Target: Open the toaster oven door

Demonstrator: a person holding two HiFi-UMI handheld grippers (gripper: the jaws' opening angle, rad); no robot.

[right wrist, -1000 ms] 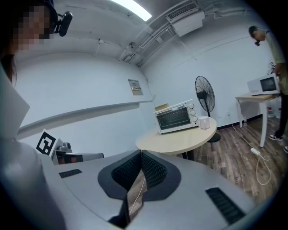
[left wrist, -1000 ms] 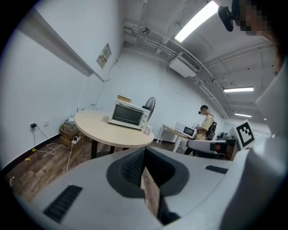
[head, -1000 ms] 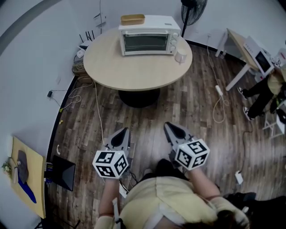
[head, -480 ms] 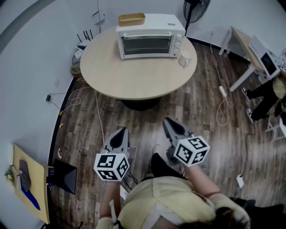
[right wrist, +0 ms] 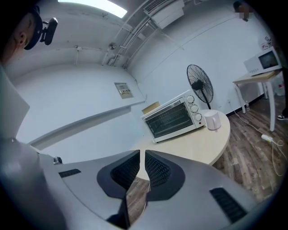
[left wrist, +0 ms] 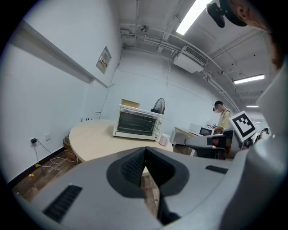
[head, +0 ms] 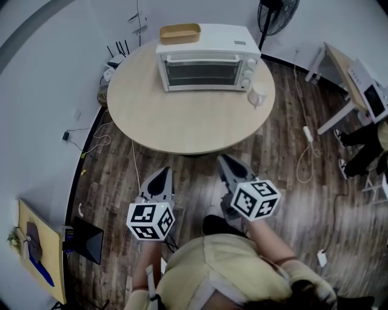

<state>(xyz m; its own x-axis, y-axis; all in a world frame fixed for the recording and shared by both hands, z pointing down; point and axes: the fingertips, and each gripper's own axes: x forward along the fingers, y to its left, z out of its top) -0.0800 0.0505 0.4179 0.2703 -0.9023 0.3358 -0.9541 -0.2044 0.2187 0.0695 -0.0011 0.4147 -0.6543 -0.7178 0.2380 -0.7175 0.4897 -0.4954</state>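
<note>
The toaster oven [head: 206, 57] stands at the far side of a round tabletop [head: 182, 121], its front facing the person. Its glass door [head: 203, 71] is shut, with a row of knobs [head: 247, 63] to the right of it. A shallow wooden tray [head: 180, 33] lies on the oven's roof, at its left end. A white cup [head: 257, 97] stands on the tabletop just beside the oven's right front corner, apart from it.

Both grippers are held over the wooden floor [head: 194, 187], short of the tabletop's near edge and well apart from the oven. The left gripper [head: 162, 171] points toward the tabletop; in the left gripper view its jaws are pressed together at the tips, with nothing between them. The right gripper [head: 224, 158] is beside it, nearer the tabletop's rim. Its jaws are together too — only a thin slit shows between the ribbed pads in the right gripper view, and nothing is in it.

A standing fan [head: 276, 11] is behind the tabletop on the right. Cables [head: 91, 142] trail across the floor on the left, along the wall. Further right, a side desk [head: 339, 60] carries a microwave [head: 371, 97].
</note>
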